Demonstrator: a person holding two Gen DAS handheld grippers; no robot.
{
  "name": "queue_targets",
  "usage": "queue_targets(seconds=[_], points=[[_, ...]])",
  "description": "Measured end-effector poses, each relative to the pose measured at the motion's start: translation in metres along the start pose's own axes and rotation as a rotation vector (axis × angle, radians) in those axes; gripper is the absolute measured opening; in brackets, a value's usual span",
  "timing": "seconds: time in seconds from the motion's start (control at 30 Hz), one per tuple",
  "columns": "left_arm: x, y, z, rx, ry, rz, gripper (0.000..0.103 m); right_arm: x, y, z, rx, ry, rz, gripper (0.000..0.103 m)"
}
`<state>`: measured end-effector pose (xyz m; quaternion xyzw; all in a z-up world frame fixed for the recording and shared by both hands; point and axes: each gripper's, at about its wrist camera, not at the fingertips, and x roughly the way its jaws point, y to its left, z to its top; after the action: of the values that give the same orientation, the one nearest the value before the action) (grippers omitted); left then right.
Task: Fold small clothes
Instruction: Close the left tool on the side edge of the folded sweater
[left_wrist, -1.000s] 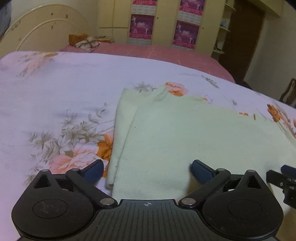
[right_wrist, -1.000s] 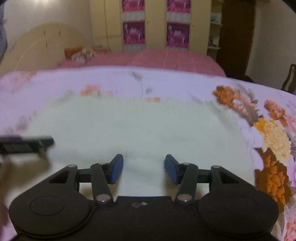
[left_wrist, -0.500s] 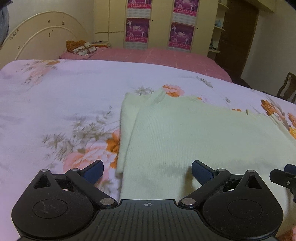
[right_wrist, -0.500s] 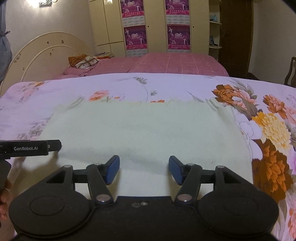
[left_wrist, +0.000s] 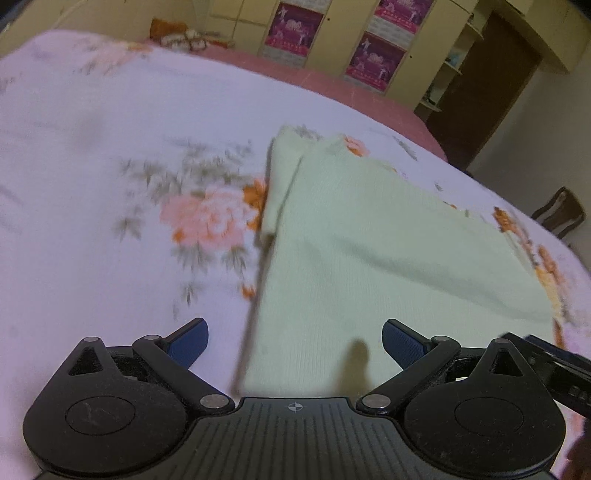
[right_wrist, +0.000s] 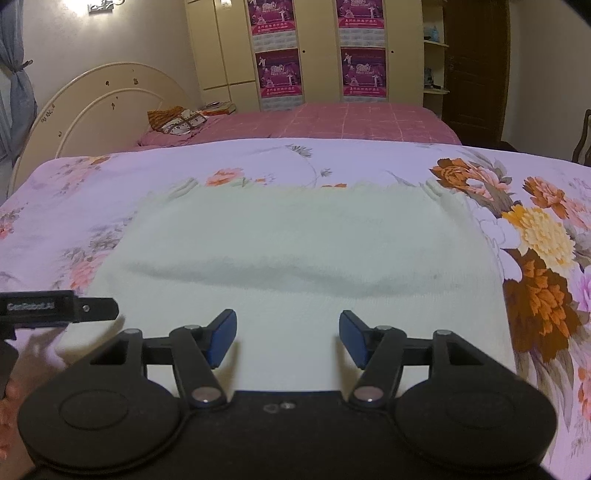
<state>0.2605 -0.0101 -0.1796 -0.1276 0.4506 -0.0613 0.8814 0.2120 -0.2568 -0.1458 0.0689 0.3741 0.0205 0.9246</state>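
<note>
A pale green knit garment (left_wrist: 373, 240) lies folded on the floral bedsheet (left_wrist: 92, 184), with a narrow layer sticking out along its left edge. In the right wrist view the garment (right_wrist: 295, 251) shows a fold ridge across its middle. My left gripper (left_wrist: 294, 338) hovers open over the garment's near left edge, nothing between its blue pads. My right gripper (right_wrist: 287, 334) is over the garment's near edge, jaws opening, nothing between them. The left gripper's black body (right_wrist: 55, 308) shows at the left of the right wrist view.
The lilac sheet with orange and pink flowers (right_wrist: 535, 236) spreads all around the garment. Behind it lies a pink bed cover (right_wrist: 332, 122) with a pillow (right_wrist: 177, 120), a cream headboard (right_wrist: 103, 99), wardrobes with purple posters (right_wrist: 317, 70) and a dark door (right_wrist: 476, 66).
The left wrist view has swung left and tilted, so the garment's left edge now sits between its pads. The right gripper's jaws have widened and it has drawn back a little.
</note>
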Motion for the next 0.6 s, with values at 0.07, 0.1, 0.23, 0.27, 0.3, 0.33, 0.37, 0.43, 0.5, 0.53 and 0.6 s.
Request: queue_targets(seconds=[0.07,0.1,0.23,0.27,0.3,0.33,0.37,0.43,0.5,0.53,0.6], points=[[-0.005,0.003,-0.008,-0.016,0.015,-0.020,0.100,-0.003,0.001,-0.002,0.003,-0.001,0.001,0.061],[-0.007,0.004,-0.012,-0.026,0.025,-0.032,0.100,-0.005,0.001,-0.003,0.004,-0.002,0.001,0.061],[-0.017,0.007,-0.026,-0.071,0.035,-0.074,0.100,-0.010,0.002,-0.009,0.010,0.001,0.000,0.061],[-0.020,0.009,-0.029,-0.098,0.035,-0.090,0.099,-0.010,0.002,-0.011,0.012,0.003,-0.001,0.061],[-0.023,0.010,-0.033,-0.124,0.034,-0.109,0.098,-0.010,0.002,-0.012,0.016,0.005,-0.001,0.061],[-0.024,0.011,-0.036,-0.146,0.034,-0.125,0.094,-0.011,0.003,-0.014,0.019,0.006,-0.001,0.061],[-0.024,0.011,-0.038,-0.167,0.031,-0.140,0.093,-0.011,0.003,-0.015,0.021,0.007,-0.002,0.061],[-0.022,0.011,-0.039,-0.203,0.017,-0.161,0.093,-0.011,0.004,-0.017,0.022,0.010,-0.002,0.061],[-0.018,0.012,-0.040,-0.244,-0.002,-0.183,0.093,-0.011,0.005,-0.018,0.022,0.010,-0.002,0.061],[-0.016,0.012,-0.039,-0.264,-0.008,-0.194,0.093,-0.010,0.005,-0.018,0.022,0.011,-0.002,0.061],[-0.009,0.008,-0.036,-0.272,-0.023,-0.201,0.093,-0.010,0.006,-0.018,0.022,0.010,-0.004,0.061]])
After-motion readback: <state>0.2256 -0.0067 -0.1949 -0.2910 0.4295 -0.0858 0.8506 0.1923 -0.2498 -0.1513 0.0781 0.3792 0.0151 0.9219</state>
